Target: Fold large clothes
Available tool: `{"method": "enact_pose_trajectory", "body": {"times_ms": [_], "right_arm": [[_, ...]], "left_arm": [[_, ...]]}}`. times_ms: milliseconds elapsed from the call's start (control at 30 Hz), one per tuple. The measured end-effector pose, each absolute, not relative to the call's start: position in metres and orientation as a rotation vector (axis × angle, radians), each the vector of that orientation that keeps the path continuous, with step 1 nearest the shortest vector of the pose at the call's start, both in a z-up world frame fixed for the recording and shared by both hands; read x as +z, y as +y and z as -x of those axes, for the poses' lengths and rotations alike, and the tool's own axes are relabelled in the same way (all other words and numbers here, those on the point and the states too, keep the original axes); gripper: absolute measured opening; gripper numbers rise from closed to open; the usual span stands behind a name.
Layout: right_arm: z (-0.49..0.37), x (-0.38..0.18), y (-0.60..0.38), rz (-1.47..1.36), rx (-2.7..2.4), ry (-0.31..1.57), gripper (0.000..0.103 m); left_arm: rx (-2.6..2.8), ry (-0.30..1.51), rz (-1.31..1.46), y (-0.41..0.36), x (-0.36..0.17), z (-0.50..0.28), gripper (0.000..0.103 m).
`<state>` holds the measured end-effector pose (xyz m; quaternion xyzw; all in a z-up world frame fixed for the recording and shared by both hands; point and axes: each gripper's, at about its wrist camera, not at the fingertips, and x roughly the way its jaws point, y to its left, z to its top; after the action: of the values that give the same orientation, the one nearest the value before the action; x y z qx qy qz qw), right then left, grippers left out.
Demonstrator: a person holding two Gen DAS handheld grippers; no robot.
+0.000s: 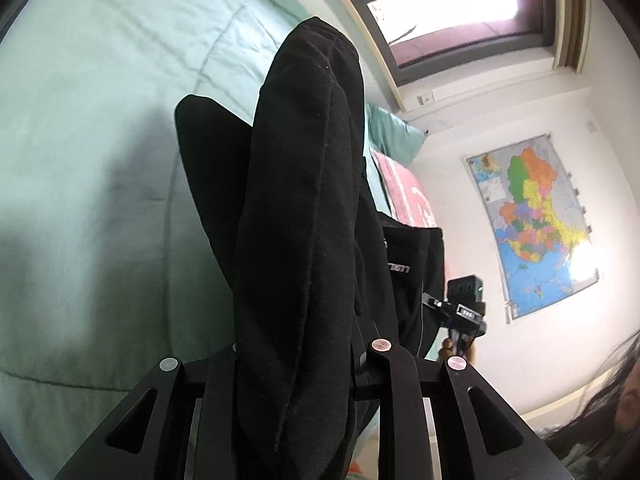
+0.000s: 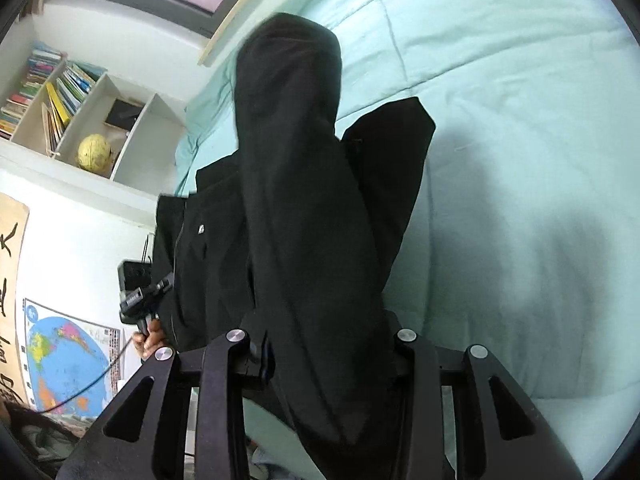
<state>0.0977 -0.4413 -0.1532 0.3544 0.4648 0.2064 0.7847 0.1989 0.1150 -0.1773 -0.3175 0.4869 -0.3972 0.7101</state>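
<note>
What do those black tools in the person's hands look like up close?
Each tool is matte black: the left tool and right tool have angular linkage arms with triangular cut-outs and round silver pivot pins. A boxy camera and a thin black cable ride on the handle.

From my left wrist camera, the black fabric garment (image 1: 304, 208) drapes forward out of the left gripper (image 1: 296, 364) over the pale green quilted bedspread (image 1: 100, 160), with the grey-framed window (image 1: 452, 12) behind it and the multicoloured paper wall map (image 1: 532, 224) to its right. The right gripper (image 1: 466, 308) shows between garment and map. From my right wrist camera, the same garment lies over the bedspread, the white wall bookshelf (image 2: 80, 120) to its left holding a yellow globe (image 2: 94, 152).
</note>
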Motion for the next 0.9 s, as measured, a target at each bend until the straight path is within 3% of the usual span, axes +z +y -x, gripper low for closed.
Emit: {"method": "enact_pose_trajectory", "body": {"times_ms": [67,200,267,333,433,567,700,900], "right_arm": [[-0.094,-0.16,-0.45,-0.779,0.425,0.963,0.041],[-0.089,-0.186,-0.465,-0.731,0.291,0.931,0.046],[-0.085,-0.208,-0.472,-0.706,0.189,0.925,0.054],[-0.078,-0.232,-0.488,-0.814,0.113,0.917,0.075],[-0.061,-0.241,-0.504,-0.971,0.116,0.872,0.075],[-0.028,-0.199,-0.499,-0.829,-0.021,0.823,0.076],[-0.013,-0.149,-0.445,-0.652,0.014,0.773,0.076],[-0.034,-0.13,-0.315,-0.329,0.083,0.81,0.076]], "left_arm": [[-0.877,1.079,0.75,0.127,-0.192,-0.201,0.025],[-0.746,1.107,0.791,0.156,-0.237,-0.205,0.043],[-0.754,1.11,0.904,0.171,-0.257,-0.201,0.044],[-0.759,1.092,0.931,0.182,-0.258,-0.196,0.044],[-0.679,1.059,0.816,0.198,-0.23,-0.184,0.044],[-0.469,0.897,0.523,0.211,-0.159,-0.148,0.044],[-0.485,0.724,0.297,0.156,-0.092,-0.102,0.044],[-0.563,0.776,0.113,0.03,-0.103,-0.078,0.044]]}}
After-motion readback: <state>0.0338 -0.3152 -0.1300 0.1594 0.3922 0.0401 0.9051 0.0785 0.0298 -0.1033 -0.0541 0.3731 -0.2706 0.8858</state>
